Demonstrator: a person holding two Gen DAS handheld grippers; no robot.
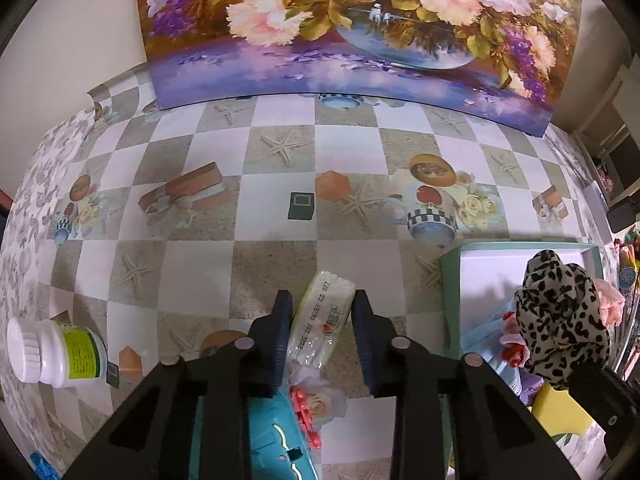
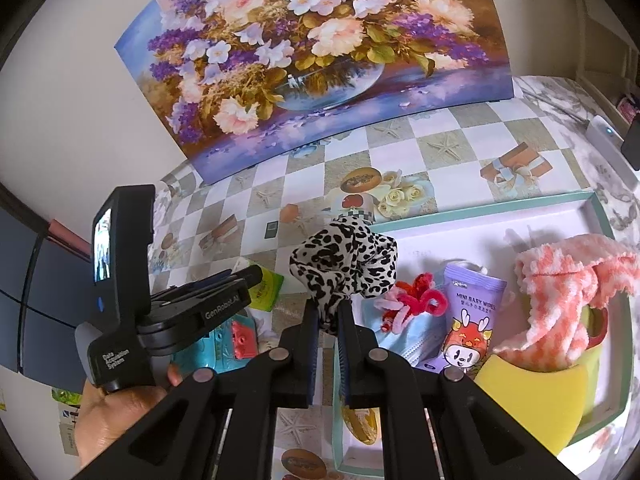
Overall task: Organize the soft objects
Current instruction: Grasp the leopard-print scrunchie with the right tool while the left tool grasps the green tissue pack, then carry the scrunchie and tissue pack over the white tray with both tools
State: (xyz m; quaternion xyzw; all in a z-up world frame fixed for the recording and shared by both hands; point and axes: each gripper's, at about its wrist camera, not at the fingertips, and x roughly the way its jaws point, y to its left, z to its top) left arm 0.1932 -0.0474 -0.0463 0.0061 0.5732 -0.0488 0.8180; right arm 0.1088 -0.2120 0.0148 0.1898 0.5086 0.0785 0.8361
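Right wrist: leopard-print scrunchie (image 2: 344, 264) bunched.

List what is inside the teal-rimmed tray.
In the tray: pink fuzzy sock, yellow sponge, baby wipes pack, blue face mask, red pipe-cleaner piece. Whatever lies under them is covered.

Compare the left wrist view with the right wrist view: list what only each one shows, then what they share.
Only the left wrist view: the white pill bottle lying on the checkered tablecloth, and the left claw open around a tissue pack.

Only the right wrist view: the baby wipes pack, the pink striped sock, and the right claw shut on the scrunchie.

Both: the leopard scrunchie, the teal-rimmed tray, the yellow sponge and the flower painting.
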